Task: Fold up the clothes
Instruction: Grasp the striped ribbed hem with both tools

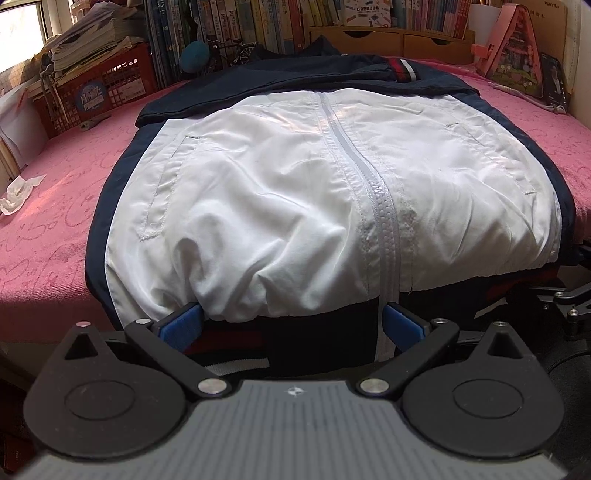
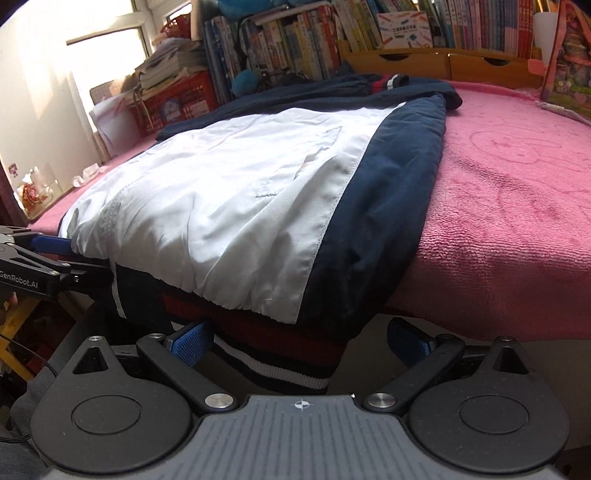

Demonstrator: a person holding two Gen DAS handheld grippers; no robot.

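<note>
Blue pads tip both tools: the left hand-held gripper [image 1: 291, 325] and the right hand-held gripper [image 2: 301, 341] each stand spread wide, grasping nothing, at the striped hem [image 2: 280, 354] of the jacket [image 1: 314, 192]. The white and navy jacket lies zipped on the pink bed [image 2: 517, 221], hem hanging over the near edge. Behind stand books [image 1: 236, 22].
</note>
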